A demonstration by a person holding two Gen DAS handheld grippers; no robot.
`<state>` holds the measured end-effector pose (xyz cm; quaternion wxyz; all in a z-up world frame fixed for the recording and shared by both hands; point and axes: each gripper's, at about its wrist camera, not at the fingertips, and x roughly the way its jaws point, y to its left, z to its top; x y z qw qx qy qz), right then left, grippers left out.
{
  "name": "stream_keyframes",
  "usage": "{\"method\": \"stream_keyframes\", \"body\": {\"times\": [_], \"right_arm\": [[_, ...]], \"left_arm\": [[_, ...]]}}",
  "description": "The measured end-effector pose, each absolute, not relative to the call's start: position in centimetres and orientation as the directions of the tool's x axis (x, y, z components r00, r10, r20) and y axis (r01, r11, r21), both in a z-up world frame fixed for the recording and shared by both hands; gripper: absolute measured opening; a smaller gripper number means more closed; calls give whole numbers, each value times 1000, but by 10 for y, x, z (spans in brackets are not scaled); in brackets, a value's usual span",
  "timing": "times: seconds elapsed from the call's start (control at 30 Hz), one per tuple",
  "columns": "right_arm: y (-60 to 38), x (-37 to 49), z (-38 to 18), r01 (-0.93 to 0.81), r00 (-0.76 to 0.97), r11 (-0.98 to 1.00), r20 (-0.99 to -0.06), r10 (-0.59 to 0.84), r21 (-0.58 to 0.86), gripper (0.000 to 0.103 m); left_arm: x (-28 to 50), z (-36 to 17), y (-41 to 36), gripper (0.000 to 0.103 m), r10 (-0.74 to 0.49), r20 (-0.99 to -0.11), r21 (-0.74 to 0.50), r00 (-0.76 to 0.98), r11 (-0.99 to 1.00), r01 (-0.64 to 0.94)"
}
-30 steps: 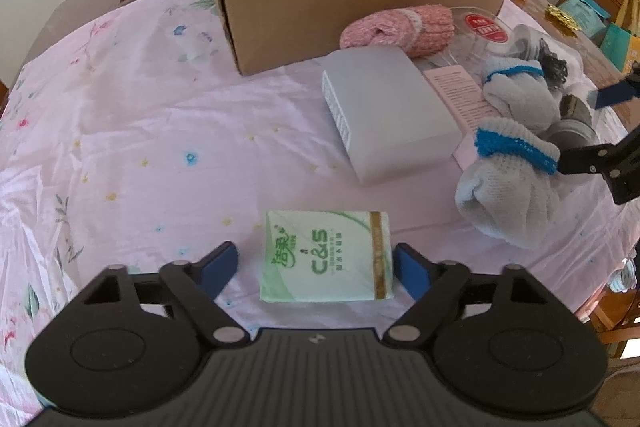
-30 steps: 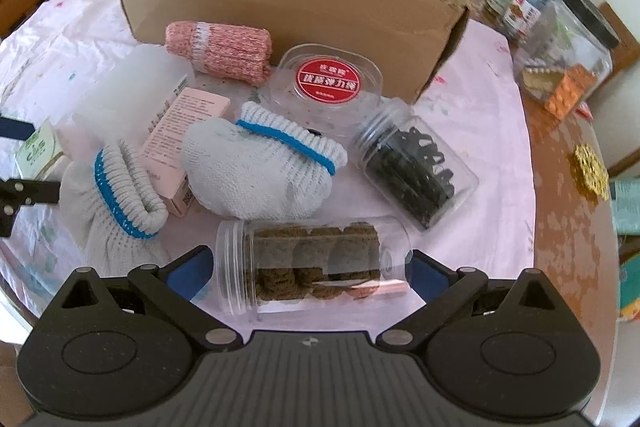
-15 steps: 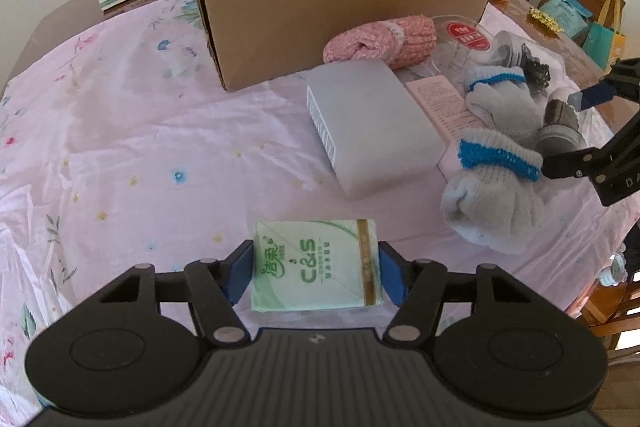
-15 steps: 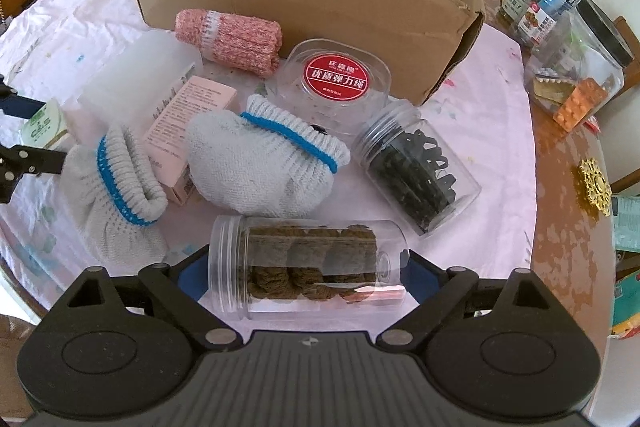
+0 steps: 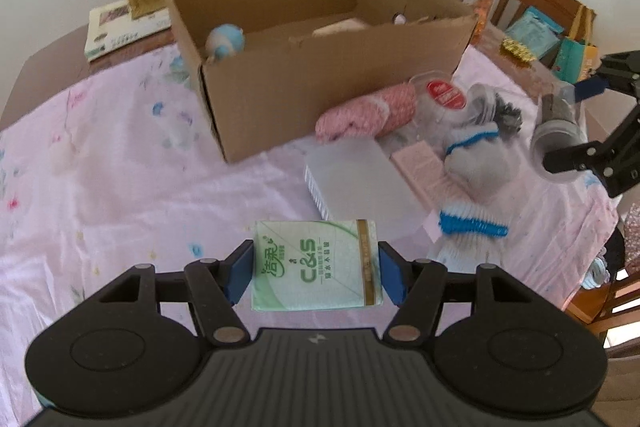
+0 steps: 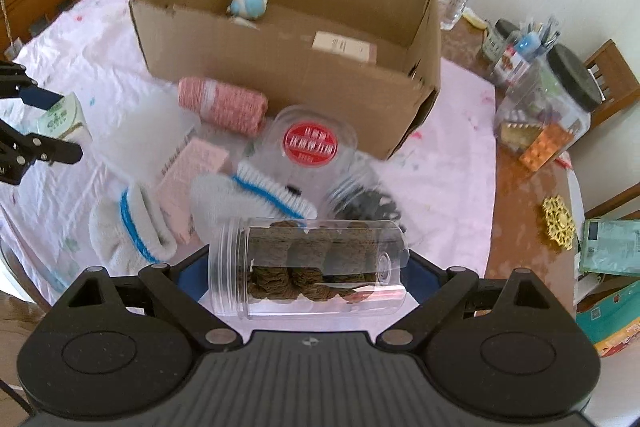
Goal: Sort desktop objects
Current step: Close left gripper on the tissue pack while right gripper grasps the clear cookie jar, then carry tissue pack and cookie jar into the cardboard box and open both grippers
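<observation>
Left claw (image 5: 316, 273) pinches the green-and-white tissue packet (image 5: 315, 269); right claw (image 6: 308, 273) clamps the clear plastic jar of brown coils (image 6: 310, 269); both raised off the desk; advise clearing the near wall of the open brown cardboard box (image 5: 340, 95) before release.

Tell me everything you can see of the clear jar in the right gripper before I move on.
The clear jar is a see-through plastic cylinder lying on its side across the right gripper, clamped end to end between the blue pads. Its ribbed, threaded mouth points to the image left; no lid shows. Inside sit dark brown coiled bundles, like twine, and a pinkish strip along the bottom. It appears lifted off the pink tablecloth, in front of the white gloves, short of the cardboard box.
</observation>
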<state>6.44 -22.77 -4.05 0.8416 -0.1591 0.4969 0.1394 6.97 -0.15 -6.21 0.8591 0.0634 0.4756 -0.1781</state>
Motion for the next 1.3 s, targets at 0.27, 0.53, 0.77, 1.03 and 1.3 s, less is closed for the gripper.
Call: {"method": "stream_keyframes", "body": {"times": [0.27,0.53,0.77,1.03,1.3], "right_arm": [[-222,78,-15,-394,511,912,-851,118,-110,97],[-219,101,7,-506,541,856,-814,214,-111,97],[-220,124,21,-543,563,830,-787,252,-122,97],[-218,152,29,-561,583,816,-768,266,-144,97],[-215,181,32,-551,598,821,-758,262,-151,97]], "left_arm": [[84,-36,-11,64,-283,-820,-55,497,904,424],[99,-4,-28,64,-285,-786,-64,549,920,387],[120,15,-43,64,-290,-757,-59,586,923,381],[155,29,-55,64,-292,-737,-44,609,921,388],[192,26,-59,64,-277,-729,-43,627,932,361]]}}
